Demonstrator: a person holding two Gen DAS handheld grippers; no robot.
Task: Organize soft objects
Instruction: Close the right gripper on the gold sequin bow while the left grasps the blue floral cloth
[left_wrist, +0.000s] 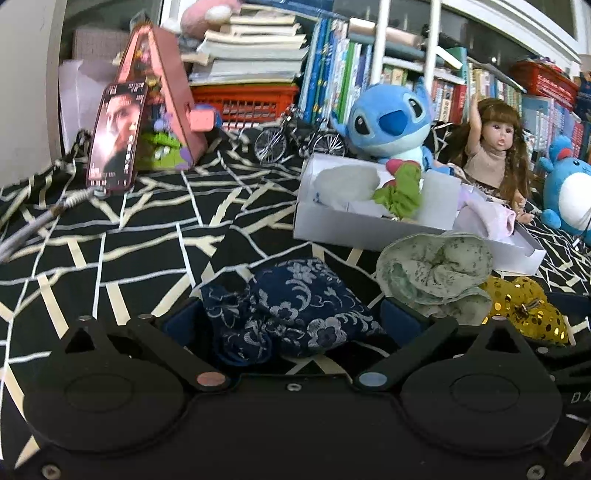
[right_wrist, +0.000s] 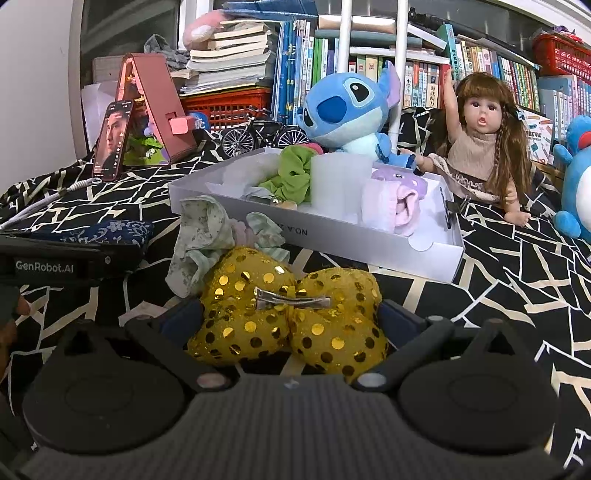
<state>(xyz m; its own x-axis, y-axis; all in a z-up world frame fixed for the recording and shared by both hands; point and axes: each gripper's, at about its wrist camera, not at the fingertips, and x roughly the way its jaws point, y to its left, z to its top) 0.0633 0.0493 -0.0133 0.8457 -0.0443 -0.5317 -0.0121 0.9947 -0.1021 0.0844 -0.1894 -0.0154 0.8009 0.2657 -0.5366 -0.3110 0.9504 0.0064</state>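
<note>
Left gripper (left_wrist: 291, 321) fingers spread wide either side of the navy flowered scrunchie (left_wrist: 291, 314), not pinching. Right gripper (right_wrist: 291, 325) fingers likewise apart around the gold sequin bow (right_wrist: 288, 314); contact unclear. Both lie on the black patterned cloth (left_wrist: 129, 240), just before the white box (right_wrist: 332, 236). Likely light, squashy; sequins perhaps slippery, so pinch mid-bulk, clear of the clip. Bookshelves (right_wrist: 369, 66) and plush toys behind.

Both wrist cams low, close, facing shelf; share white box (left_wrist: 369, 232).
</note>
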